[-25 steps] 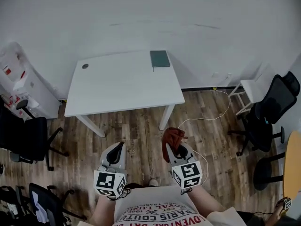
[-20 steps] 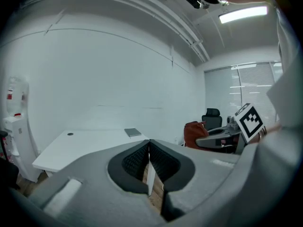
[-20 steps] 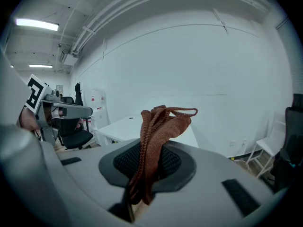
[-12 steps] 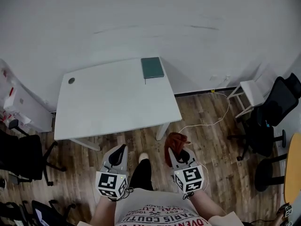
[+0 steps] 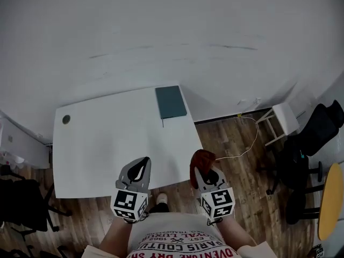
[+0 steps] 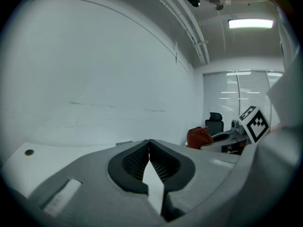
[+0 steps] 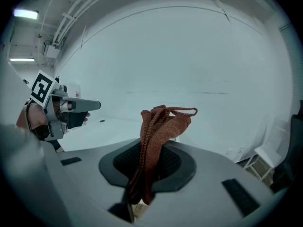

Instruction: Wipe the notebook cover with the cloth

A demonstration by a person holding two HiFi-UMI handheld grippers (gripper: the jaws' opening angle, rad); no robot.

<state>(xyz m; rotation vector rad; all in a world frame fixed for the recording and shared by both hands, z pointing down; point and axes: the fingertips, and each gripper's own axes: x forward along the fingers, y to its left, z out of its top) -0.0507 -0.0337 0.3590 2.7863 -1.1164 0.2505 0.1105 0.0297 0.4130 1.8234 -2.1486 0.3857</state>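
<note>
A dark green notebook (image 5: 171, 101) lies flat at the far right corner of the white table (image 5: 107, 144). My right gripper (image 5: 201, 168) is shut on a rust-brown knitted cloth (image 7: 158, 131), which bunches up out of the jaws; the cloth (image 5: 202, 159) hangs just off the table's near right corner. My left gripper (image 5: 141, 167) hovers over the table's near edge, jaws shut with nothing between them (image 6: 149, 148). The left gripper view catches the cloth (image 6: 199, 137) and the right gripper to its right. Both grippers are well short of the notebook.
A round cable hole (image 5: 66, 119) marks the table's far left corner. A white wall rises behind the table. On the wooden floor at right stand a white stool (image 5: 279, 123), a black office chair (image 5: 306, 149) and a trailing white cable (image 5: 244, 144). Another black chair (image 5: 21, 203) stands at left.
The view has closed in on the table: both grippers, over bare floor a second ago, now reach its near edge. The cloth stays clamped in the right gripper.
</note>
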